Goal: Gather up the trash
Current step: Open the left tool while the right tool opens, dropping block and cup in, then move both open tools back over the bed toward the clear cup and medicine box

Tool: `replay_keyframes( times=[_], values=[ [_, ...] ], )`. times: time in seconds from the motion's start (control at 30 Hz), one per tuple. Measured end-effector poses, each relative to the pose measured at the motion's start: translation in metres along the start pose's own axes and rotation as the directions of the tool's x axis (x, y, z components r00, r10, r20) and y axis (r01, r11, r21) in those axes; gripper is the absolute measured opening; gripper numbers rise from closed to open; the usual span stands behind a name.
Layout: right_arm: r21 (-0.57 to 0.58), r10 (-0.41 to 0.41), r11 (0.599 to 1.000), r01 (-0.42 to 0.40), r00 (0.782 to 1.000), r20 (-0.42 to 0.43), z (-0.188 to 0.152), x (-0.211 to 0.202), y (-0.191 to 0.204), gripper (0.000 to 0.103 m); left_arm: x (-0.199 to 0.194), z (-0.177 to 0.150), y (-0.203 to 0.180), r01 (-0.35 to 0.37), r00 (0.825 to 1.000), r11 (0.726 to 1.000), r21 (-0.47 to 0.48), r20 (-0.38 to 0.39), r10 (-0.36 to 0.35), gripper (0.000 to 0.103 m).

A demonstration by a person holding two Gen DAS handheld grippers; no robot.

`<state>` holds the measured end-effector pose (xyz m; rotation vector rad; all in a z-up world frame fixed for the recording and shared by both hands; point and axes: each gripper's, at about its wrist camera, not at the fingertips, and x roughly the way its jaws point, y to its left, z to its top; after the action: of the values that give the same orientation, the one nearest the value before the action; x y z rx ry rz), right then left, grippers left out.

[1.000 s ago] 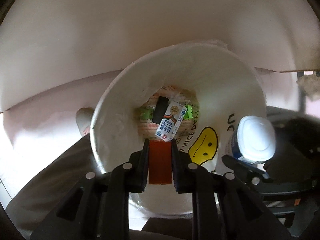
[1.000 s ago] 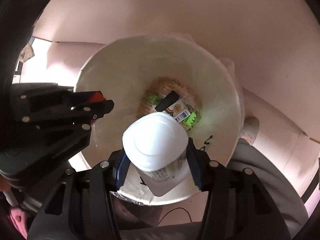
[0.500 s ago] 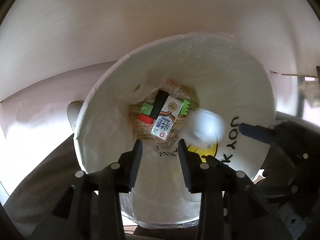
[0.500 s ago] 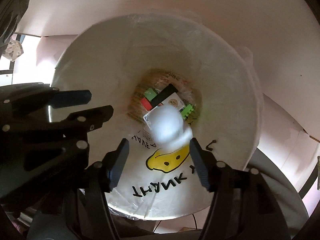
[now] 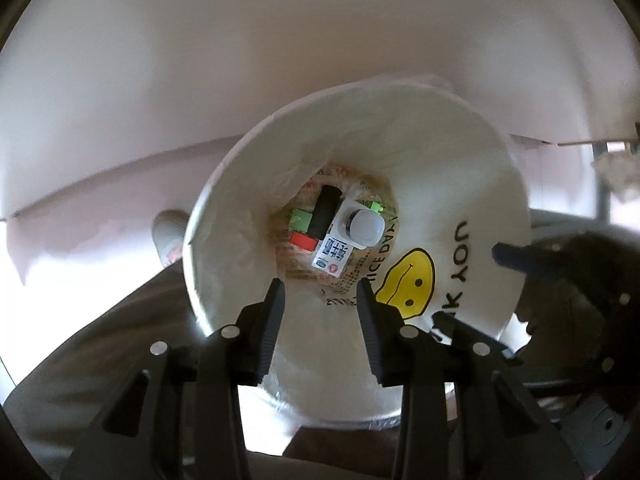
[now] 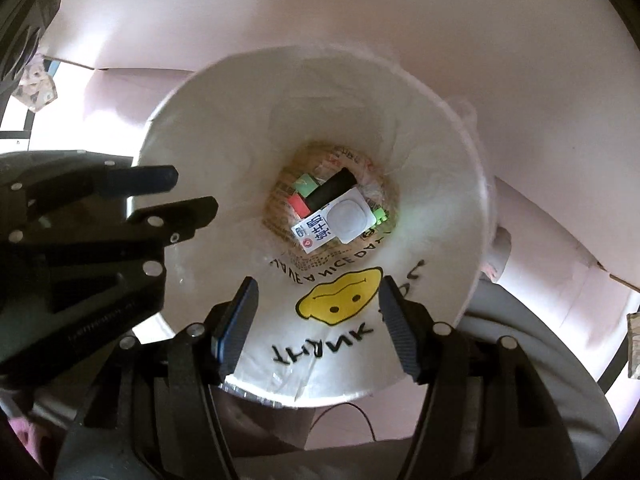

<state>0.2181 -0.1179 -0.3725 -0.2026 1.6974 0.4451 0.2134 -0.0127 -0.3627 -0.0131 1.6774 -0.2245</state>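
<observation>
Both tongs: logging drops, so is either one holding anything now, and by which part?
Nothing is held. The left tongs and right tongs are open over the trash bin.

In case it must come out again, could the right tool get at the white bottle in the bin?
Probably yes: the right tool is open above the bin's mouth, and the white bottle lies uncovered on top, though deep down.

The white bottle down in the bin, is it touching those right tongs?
Apart. The right wrist view shows the bottle at the bin's bottom, tongs open above.
</observation>
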Motion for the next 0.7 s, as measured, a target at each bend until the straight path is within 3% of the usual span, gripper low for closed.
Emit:
replay_keyframes(
  times=[0.23,0.43,0.6,0.7],
  values=[
    [-0.031,-0.008,0.999,0.011,0.995,0.098,-0.023,-0.052,0.009,0.063,-0.050,-0.020,-0.004,-0.076,0.990,0.995,0.070,0.125,0.067,0.040],
    [-0.063,-0.004,0.998,0.018,0.977,0.213,-0.040,-0.104,0.017,0.063,-0.109,-0.033,0.001,-0.124,0.963,0.989,0.075,0.249,0.102,0.040],
    [-0.090,-0.009,0.995,0.041,0.945,0.328,-0.049,-0.168,0.025,0.063,-0.175,-0.038,0.007,-0.157,0.918,0.986,0.061,0.378,0.123,0.042],
    [-0.097,-0.009,0.994,0.054,0.907,0.421,-0.052,-0.214,0.023,0.063,-0.216,-0.036,0.010,-0.170,0.881,0.985,0.042,0.455,0.132,0.043]
  ],
)
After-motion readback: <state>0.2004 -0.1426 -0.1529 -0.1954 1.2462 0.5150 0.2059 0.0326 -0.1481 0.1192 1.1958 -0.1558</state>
